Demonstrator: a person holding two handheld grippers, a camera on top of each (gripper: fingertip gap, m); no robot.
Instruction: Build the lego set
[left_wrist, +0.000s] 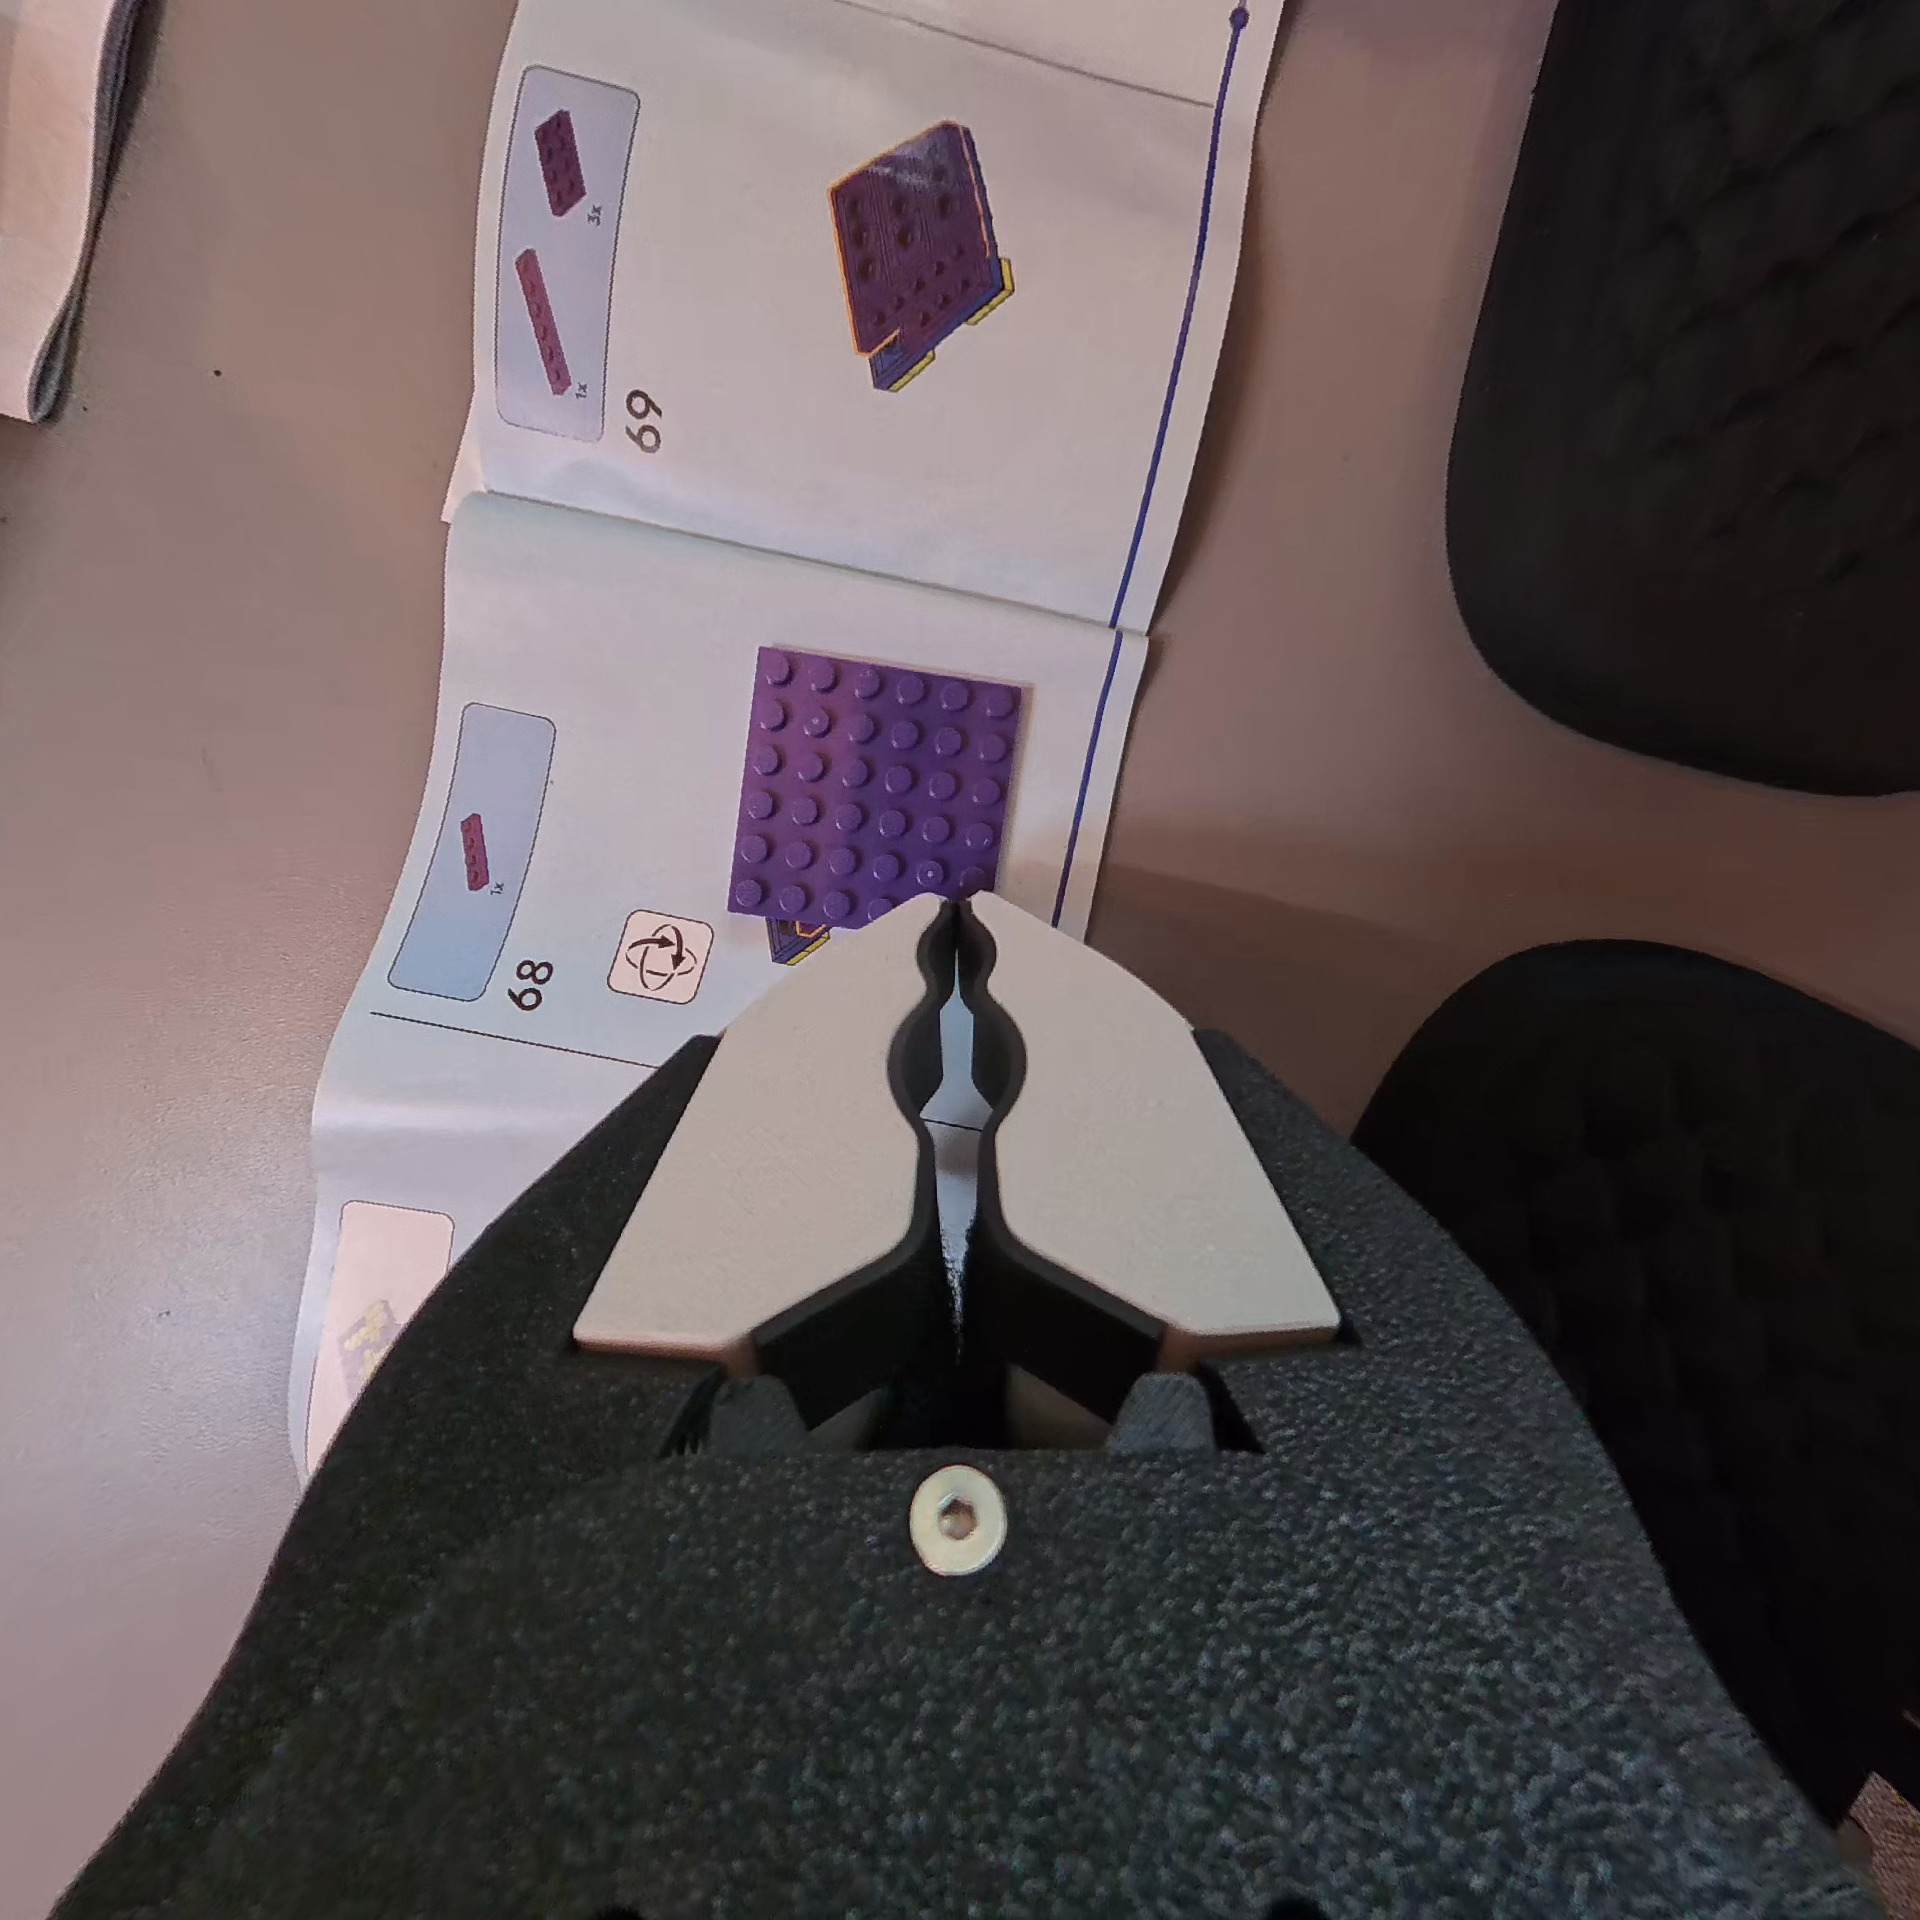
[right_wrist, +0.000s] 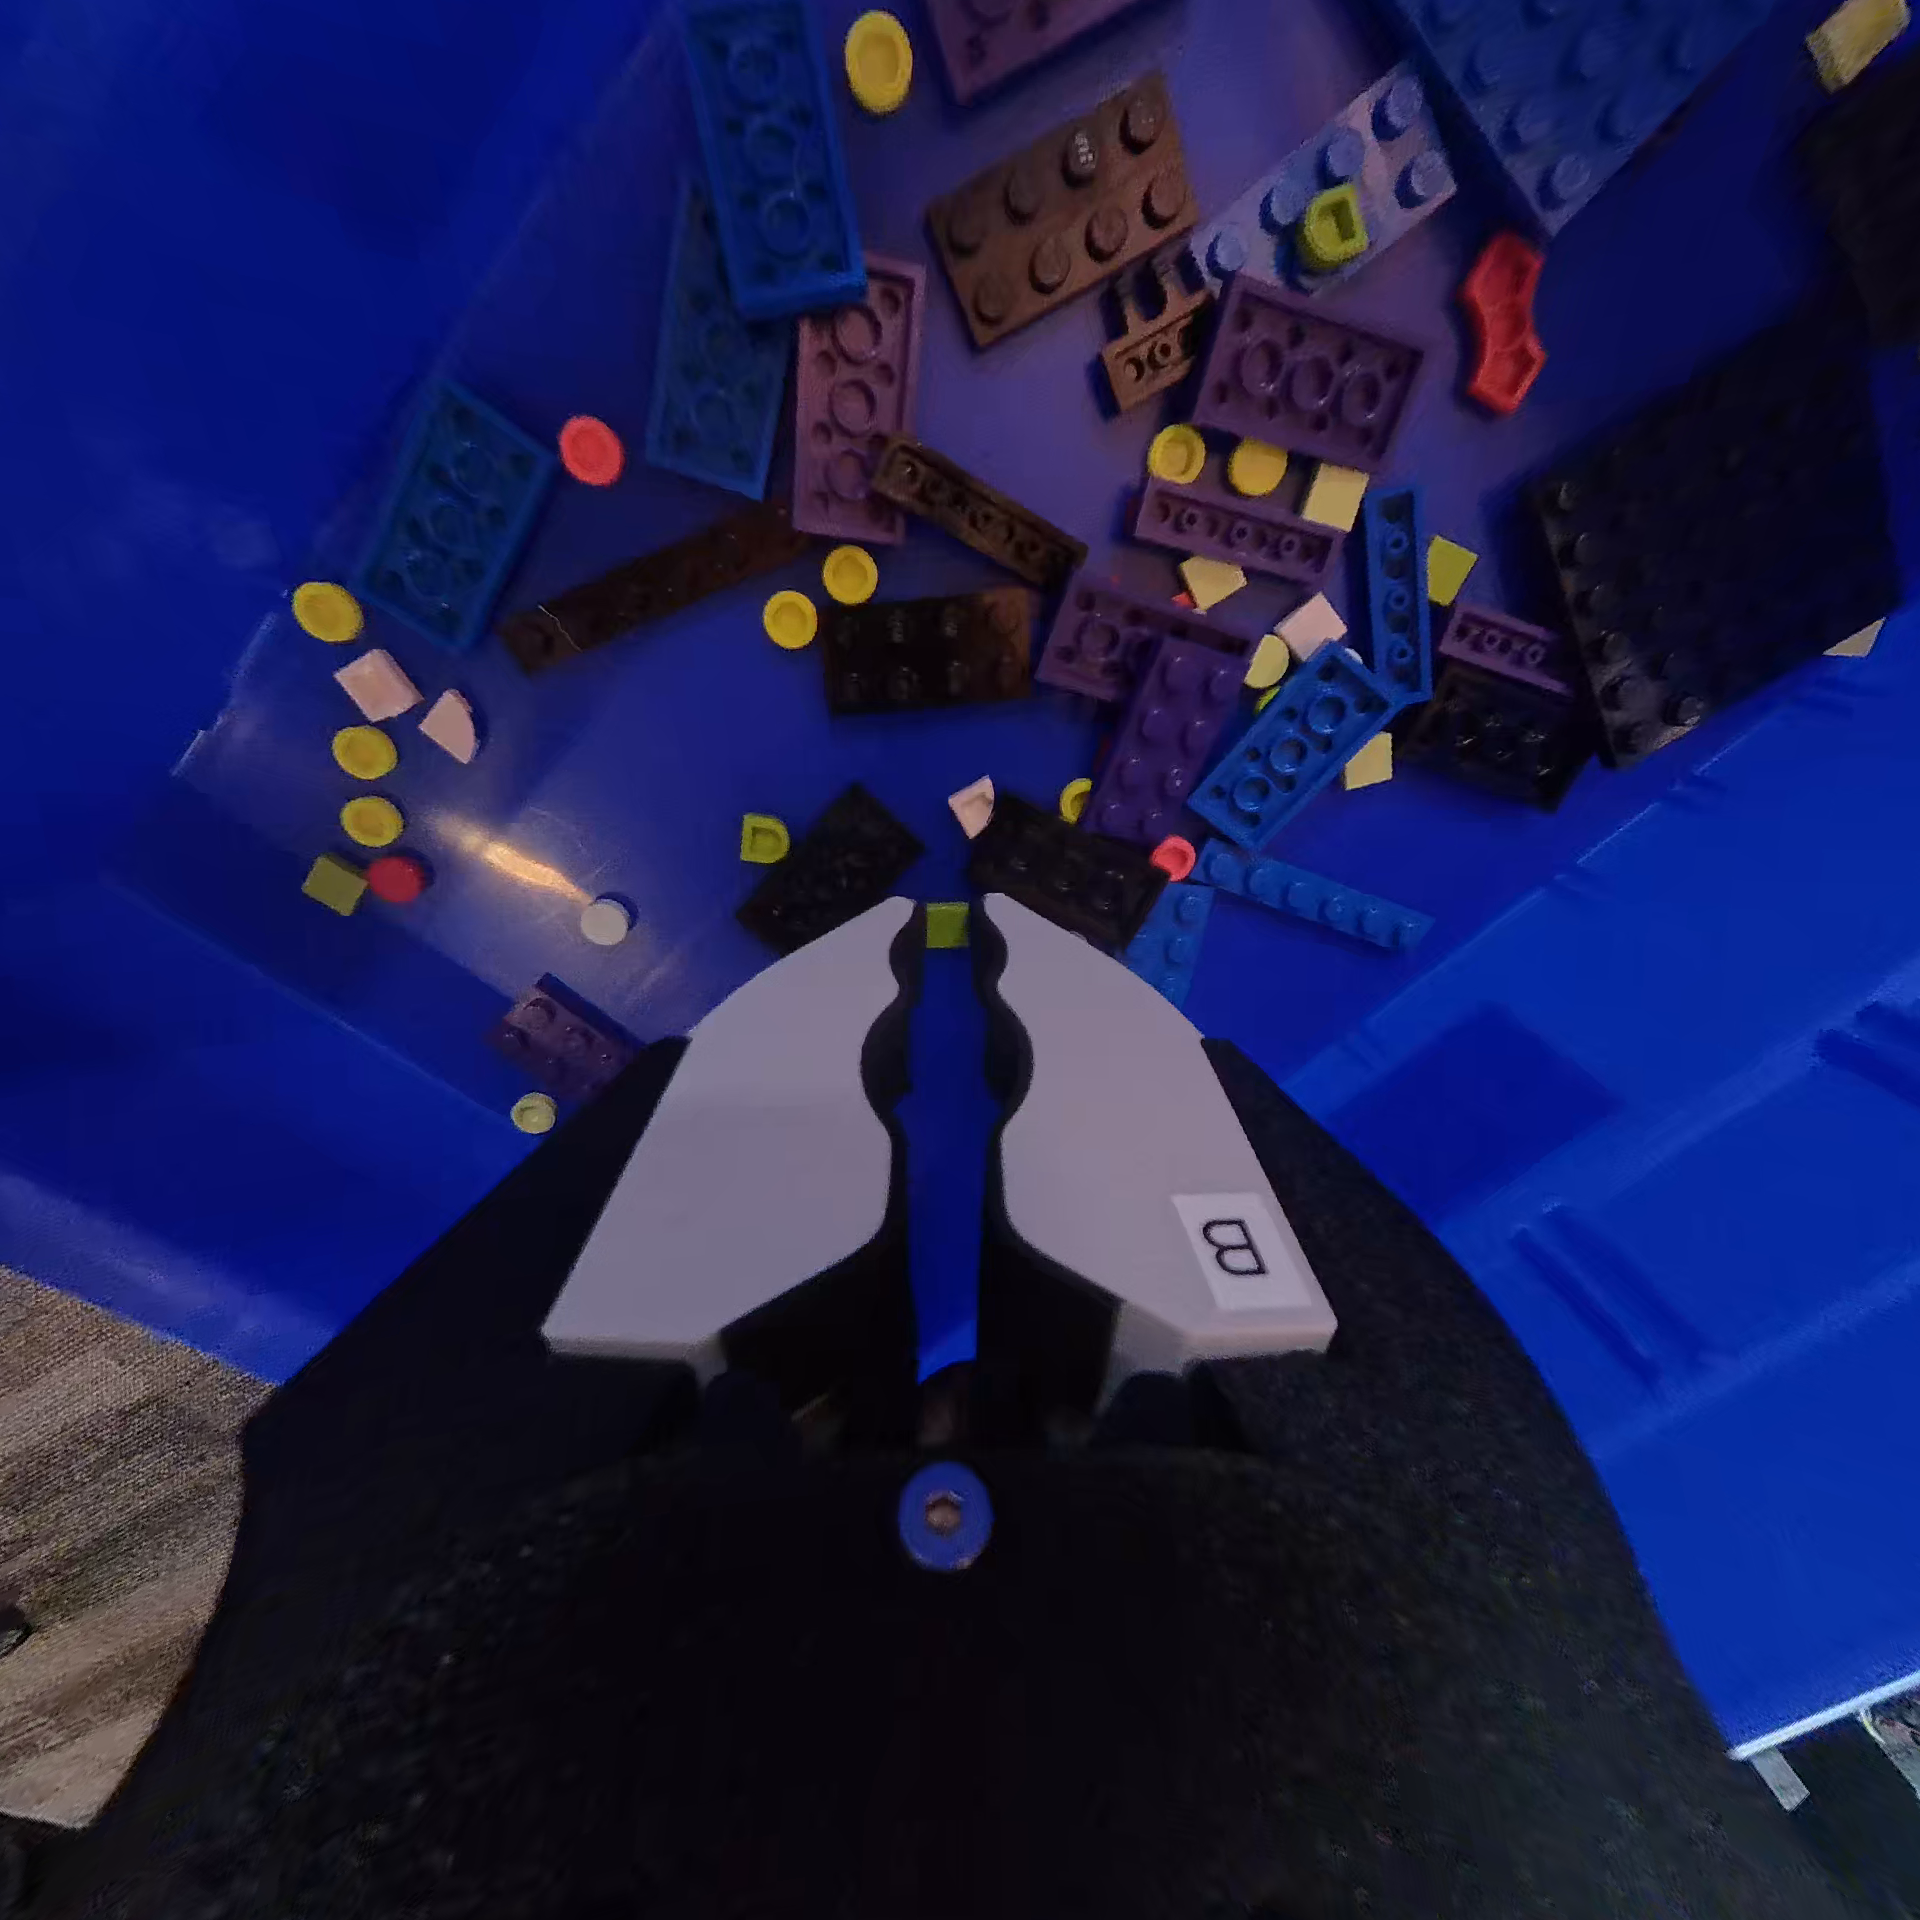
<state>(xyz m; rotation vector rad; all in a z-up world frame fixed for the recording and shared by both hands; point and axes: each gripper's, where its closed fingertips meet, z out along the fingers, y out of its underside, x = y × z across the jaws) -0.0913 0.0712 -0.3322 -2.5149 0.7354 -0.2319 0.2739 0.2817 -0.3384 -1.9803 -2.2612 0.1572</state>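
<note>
In the left wrist view, my left gripper (left_wrist: 954, 910) is shut, its fingertips meeting at the near edge of a purple studded square plate (left_wrist: 878, 790). The plate lies flat on an open instruction booklet (left_wrist: 831, 436) on the beige table. I cannot tell whether the tips touch the plate. In the right wrist view, my right gripper (right_wrist: 947, 914) is inside a blue bin (right_wrist: 1621, 1039). It is shut on a small lime-green square piece (right_wrist: 947, 925) held between its fingertips, just above the bin floor.
The bin holds several loose plates and small tiles: blue (right_wrist: 774, 156), brown (right_wrist: 1060, 203), purple (right_wrist: 1304, 374), black (right_wrist: 1714, 540), yellow rounds (right_wrist: 878, 60) and red bits (right_wrist: 1501, 322). A black chair (left_wrist: 1704, 343) stands right of the booklet. Folded paper (left_wrist: 52, 187) lies at the far left. The grippers' ends are close to 45 cm from one another.
</note>
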